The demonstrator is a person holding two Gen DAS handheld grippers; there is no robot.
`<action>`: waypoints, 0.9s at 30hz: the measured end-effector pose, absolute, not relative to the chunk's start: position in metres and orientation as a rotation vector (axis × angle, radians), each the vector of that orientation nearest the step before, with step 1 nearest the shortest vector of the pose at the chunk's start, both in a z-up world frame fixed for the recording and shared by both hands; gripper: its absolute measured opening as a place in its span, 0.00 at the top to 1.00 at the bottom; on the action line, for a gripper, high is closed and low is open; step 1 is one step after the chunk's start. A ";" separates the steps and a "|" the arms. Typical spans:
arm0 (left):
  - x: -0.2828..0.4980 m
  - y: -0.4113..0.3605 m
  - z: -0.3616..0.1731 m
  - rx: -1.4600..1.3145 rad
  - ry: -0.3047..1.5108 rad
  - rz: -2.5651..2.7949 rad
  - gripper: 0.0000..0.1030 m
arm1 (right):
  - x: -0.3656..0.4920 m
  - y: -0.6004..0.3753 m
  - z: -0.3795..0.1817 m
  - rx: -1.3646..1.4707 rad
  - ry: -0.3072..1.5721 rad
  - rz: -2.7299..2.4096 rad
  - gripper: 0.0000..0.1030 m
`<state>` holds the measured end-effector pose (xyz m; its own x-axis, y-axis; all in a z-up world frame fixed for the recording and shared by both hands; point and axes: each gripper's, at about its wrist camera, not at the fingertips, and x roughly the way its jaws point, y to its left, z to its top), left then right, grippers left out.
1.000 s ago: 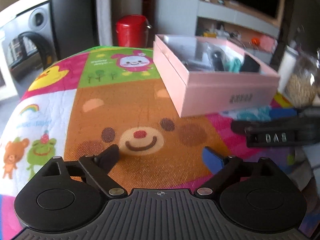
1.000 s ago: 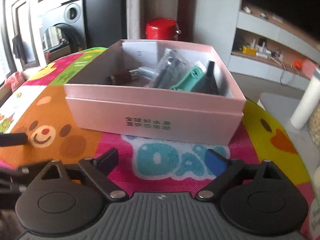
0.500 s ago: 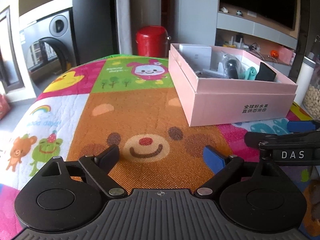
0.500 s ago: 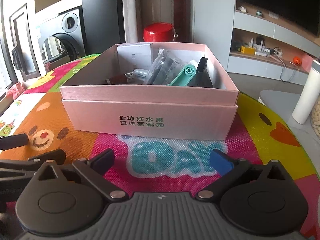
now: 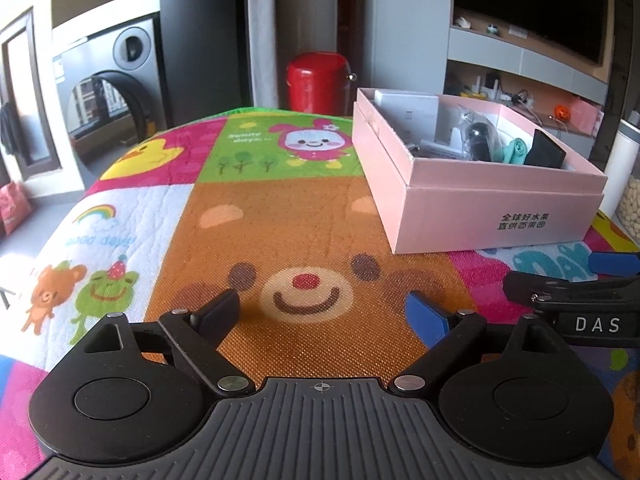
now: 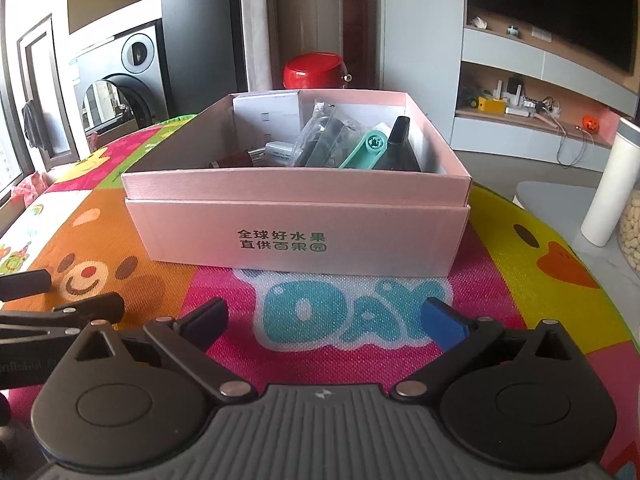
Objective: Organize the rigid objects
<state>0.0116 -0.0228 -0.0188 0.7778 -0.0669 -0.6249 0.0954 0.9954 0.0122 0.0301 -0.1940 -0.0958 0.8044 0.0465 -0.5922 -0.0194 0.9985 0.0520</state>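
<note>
Tabletop (image 6: 532,280), covered in a cartoon-print mat, carries only the pink cardboard box (image 6: 304,232) in the parts both views show; no loose item lies on the mat. Box sits toward the far right of the tabletop in the left wrist view, squarely ahead in the right wrist view, near its front wall but apart from it. Inside, packed together: white carton (image 6: 267,117) against the back wall, clear bag of dark parts (image 6: 324,136), black wedge-shaped item (image 6: 396,148), mint-green plastic piece (image 6: 364,150), small dark-red cylinder (image 6: 232,160) at the left. Judgement: sorting looks finished or at a pause; any next move would mean reaching over the front rim. Left tool (image 5: 320,312) spread, nothing between its fingers, hovering over the bear print. Right tool (image 6: 324,322) likewise spread and empty, over the "DAY" lettering. Room: broad open mat left of the box; tabletop edge curves away close behind the box and to its right, so pushing it that way risks a fall. The two tools sit just beside each other; sideways swings could clash.
</note>
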 end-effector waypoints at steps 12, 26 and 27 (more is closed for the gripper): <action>0.016 -0.022 -0.019 0.049 0.676 -0.089 0.06 | 0.030 -0.192 -0.096 0.040 0.638 0.034 0.00; 0.018 -0.022 -0.020 0.045 0.677 -0.094 0.07 | 0.030 -0.191 -0.096 0.037 0.638 0.033 0.00; 0.018 -0.022 -0.020 0.042 0.677 -0.095 0.07 | 0.030 -0.191 -0.096 0.037 0.638 0.033 0.00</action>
<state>0.0184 -0.0217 -0.0203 0.7755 -0.0740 -0.6270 0.1016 0.9948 0.0083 0.0301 -0.1914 -0.0962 0.8031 0.0421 -0.5944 -0.0196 0.9988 0.0443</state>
